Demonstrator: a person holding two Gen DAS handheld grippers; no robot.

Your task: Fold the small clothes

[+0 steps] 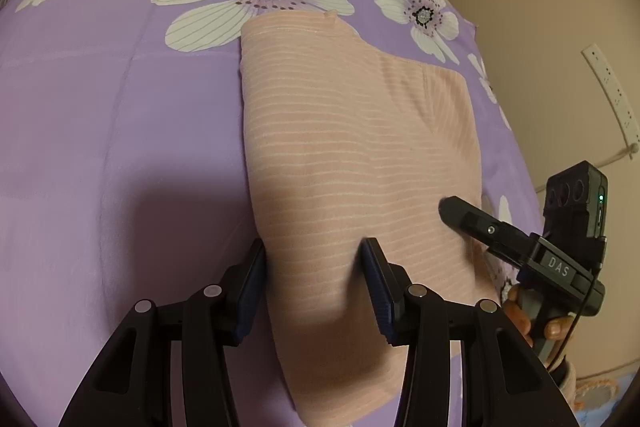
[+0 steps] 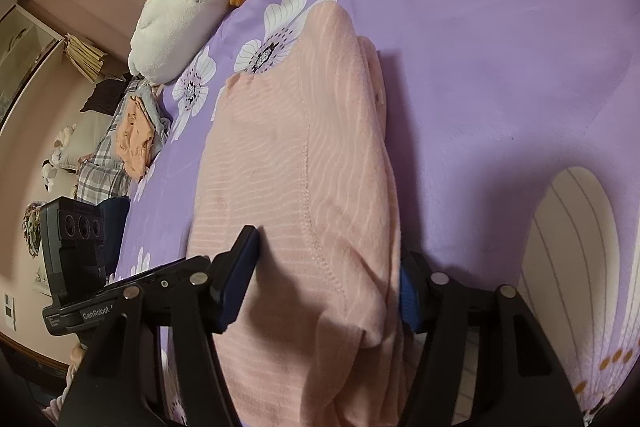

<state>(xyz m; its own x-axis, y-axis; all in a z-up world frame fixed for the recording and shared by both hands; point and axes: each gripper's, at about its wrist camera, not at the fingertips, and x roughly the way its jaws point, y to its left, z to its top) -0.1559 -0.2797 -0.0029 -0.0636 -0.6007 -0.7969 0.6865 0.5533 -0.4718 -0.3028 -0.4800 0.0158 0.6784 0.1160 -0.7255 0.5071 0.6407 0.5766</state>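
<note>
Both the left gripper [image 1: 314,267] and the right gripper [image 2: 328,267] stand part-open astride the pink garment [image 1: 352,155]; pad contact apparently absent.

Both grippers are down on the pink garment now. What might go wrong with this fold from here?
1. The left gripper straddles flat pink garment without pinching, so closing may miss it.
2. The right gripper spans several stacked layers; it may catch only some.
3. Either could snag the purple bedsheet underneath.

Likely a bedroom: flowered bedspread [image 1: 120,107], plush toy [image 2: 180,7].
</note>
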